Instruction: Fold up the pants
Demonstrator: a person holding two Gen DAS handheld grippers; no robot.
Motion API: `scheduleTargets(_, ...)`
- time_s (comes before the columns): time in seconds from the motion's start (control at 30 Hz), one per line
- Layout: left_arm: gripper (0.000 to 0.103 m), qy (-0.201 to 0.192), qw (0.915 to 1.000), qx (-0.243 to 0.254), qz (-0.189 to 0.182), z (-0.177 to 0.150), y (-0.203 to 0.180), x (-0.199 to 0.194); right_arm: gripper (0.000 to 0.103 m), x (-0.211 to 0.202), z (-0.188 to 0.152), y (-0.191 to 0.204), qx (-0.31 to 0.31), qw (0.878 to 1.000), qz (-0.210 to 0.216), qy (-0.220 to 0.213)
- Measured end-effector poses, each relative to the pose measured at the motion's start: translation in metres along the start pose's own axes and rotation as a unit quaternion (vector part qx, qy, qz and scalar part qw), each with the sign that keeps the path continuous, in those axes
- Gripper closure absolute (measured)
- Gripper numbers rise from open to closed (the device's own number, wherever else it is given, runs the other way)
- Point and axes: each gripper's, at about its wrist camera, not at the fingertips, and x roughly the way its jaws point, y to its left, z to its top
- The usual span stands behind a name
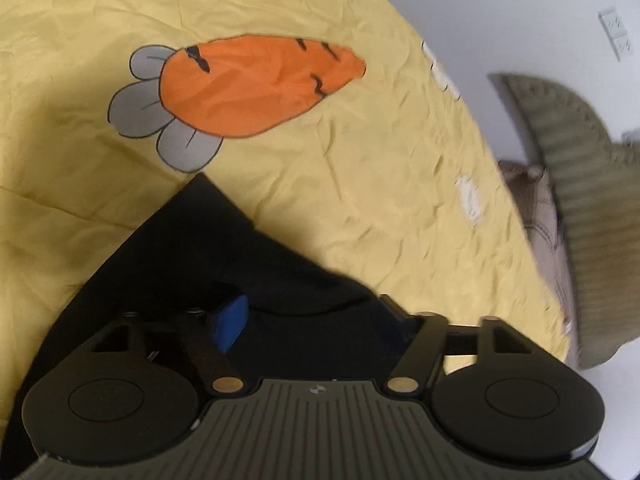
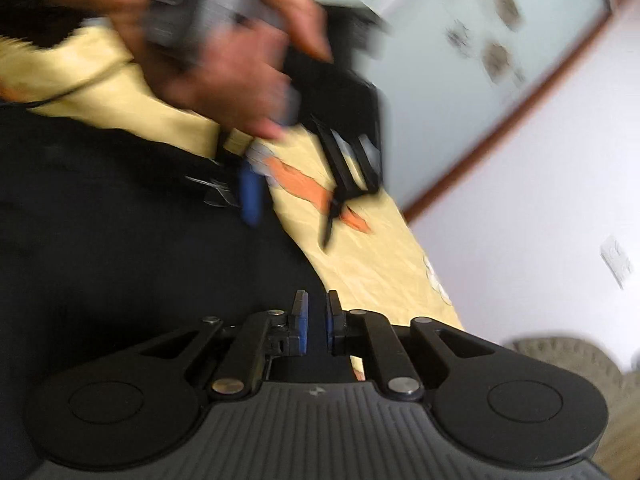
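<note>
Black pants (image 1: 168,264) lie on a yellow bed sheet (image 1: 380,168) printed with an orange carrot. My left gripper (image 1: 308,312) hangs over the pants' edge, its jaws wide open, and black cloth lies between the blue pads without being pinched. In the right wrist view the pants (image 2: 120,240) fill the left side. A hand holds the left gripper (image 2: 290,208) there, blurred and open. My right gripper (image 2: 316,320) sits at the pants' edge with its pads nearly together and dark cloth in the narrow gap.
The sheet's far edge meets a white wall with a socket (image 1: 616,34). An olive knitted cloth (image 1: 580,184) hangs at the right over a brownish cushion. A frosted glass panel in a wooden frame (image 2: 480,60) stands behind the bed.
</note>
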Motion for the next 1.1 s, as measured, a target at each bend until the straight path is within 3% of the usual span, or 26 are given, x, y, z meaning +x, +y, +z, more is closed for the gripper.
scheduleTargets(0.03,0.012,0.001,1.0000,-0.006,0.001,0.001,0.000,0.001,0.084,0.009,-0.004,-0.019,0.036,0.999,0.029,0.017)
scheduleTargets(0.07,0.011,0.003,0.9999,-0.014,-0.001,0.002,0.002,0.002,0.080,0.017,-0.009,-0.036,0.072,0.996,0.052,0.022)
scheduleTargets(0.1,0.011,0.009,0.9997,-0.021,-0.003,0.002,0.003,0.004,0.064,0.030,-0.014,-0.057,0.122,0.988,0.087,0.030)
scheduleTargets(0.13,0.011,0.017,0.9995,-0.025,-0.005,0.003,0.004,0.007,0.041,0.044,-0.020,-0.076,0.169,0.979,0.111,0.038)
scheduleTargets(0.2,0.010,0.021,0.9993,-0.030,-0.011,0.005,0.006,0.008,0.026,0.069,-0.030,-0.104,0.240,0.959,0.141,0.044)
scheduleTargets(0.33,0.008,0.024,0.9996,-0.015,0.001,0.008,0.001,0.008,0.030,0.110,-0.041,-0.122,0.298,0.922,0.238,0.072)
scheduleTargets(0.37,0.008,0.026,0.9996,-0.011,0.005,0.008,-0.001,0.008,0.034,0.118,-0.041,-0.117,0.287,0.920,0.252,0.088)
scheduleTargets(0.4,0.008,0.028,0.9995,-0.008,0.010,0.009,-0.003,0.009,0.050,0.116,-0.037,-0.110,0.252,0.935,0.238,0.079)
scheduleTargets(0.43,0.008,0.028,0.9995,-0.004,0.014,0.010,-0.005,0.009,0.078,0.114,-0.034,-0.106,0.232,0.940,0.238,0.076)
scheduleTargets(0.47,0.007,0.028,0.9995,0.001,0.018,0.009,-0.006,0.010,0.094,0.109,-0.031,-0.106,0.234,0.939,0.242,0.072)
scheduleTargets(0.57,0.005,0.031,0.9992,0.001,0.024,0.012,-0.009,0.014,0.096,0.084,-0.022,-0.091,0.178,0.962,0.199,0.048)
scheduleTargets(0.67,0.004,0.034,0.9992,-0.008,0.022,0.015,-0.008,0.017,0.096,0.036,-0.012,-0.040,0.063,0.991,0.114,0.013)
scheduleTargets(0.77,0.001,0.046,0.9986,-0.015,0.020,0.018,-0.007,0.022,0.096,0.009,-0.007,0.005,-0.056,0.998,0.031,-0.016)
scheduleTargets(0.83,0.003,0.050,0.9984,-0.017,0.020,0.018,-0.007,0.022,0.096,-0.005,-0.006,0.026,-0.090,0.995,0.001,-0.031)
scheduleTargets(0.9,0.010,0.047,0.9987,-0.006,0.015,0.015,-0.009,0.018,0.096,-0.013,-0.006,0.039,-0.111,0.992,-0.036,-0.040)
scheduleTargets(1.0,0.052,0.048,0.9985,0.019,0.022,0.006,-0.009,0.010,0.096,-0.026,-0.014,0.039,-0.100,0.991,-0.068,-0.051)
scheduleTargets(1.03,0.078,0.051,0.9982,0.023,0.022,0.002,-0.007,0.008,0.096,-0.027,-0.015,0.038,-0.093,0.991,-0.078,-0.052)
scheduleTargets(1.07,0.094,0.054,0.9981,0.021,0.019,-0.001,-0.003,0.006,0.096,-0.024,-0.012,0.034,-0.085,0.992,-0.083,-0.051)
scheduleTargets(1.1,0.095,0.053,0.9983,0.020,0.014,-0.004,0.001,0.004,0.096,-0.025,-0.010,0.030,-0.076,0.992,-0.083,-0.054)
